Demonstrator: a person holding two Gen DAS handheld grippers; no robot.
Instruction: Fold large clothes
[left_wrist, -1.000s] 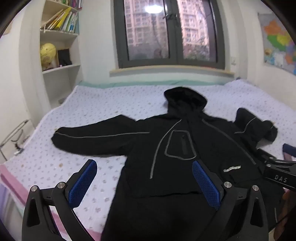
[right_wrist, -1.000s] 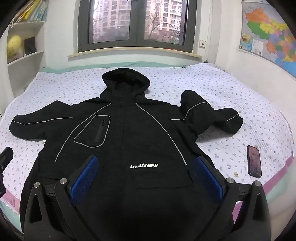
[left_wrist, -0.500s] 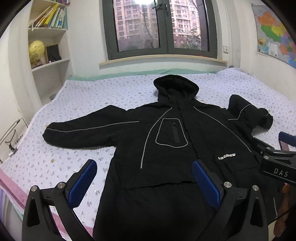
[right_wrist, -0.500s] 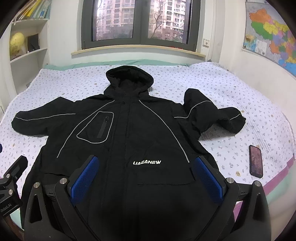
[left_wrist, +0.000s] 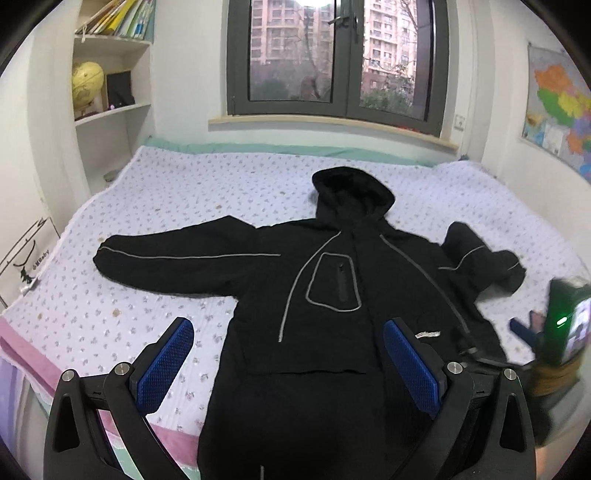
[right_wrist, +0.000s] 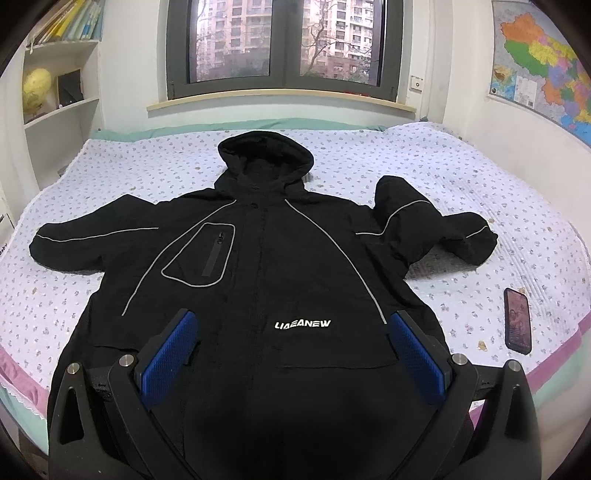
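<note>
A black hooded jacket with grey piping lies face up on the bed, hood toward the window; it also shows in the left wrist view. Its left sleeve lies stretched out flat. Its right sleeve is bunched and bent. My left gripper is open and empty above the jacket's lower left part. My right gripper is open and empty above the jacket's lower front, near the white logo.
The bed has a lilac flowered cover with a pink edge. A phone lies on the bed at the right, near the edge. A shelf unit stands at the left; a window is behind.
Both grippers have risen and tilted, so the jacket sits lower and smaller in view. The right gripper's body now shows blurred at the left view's right edge. The jacket has not moved.
</note>
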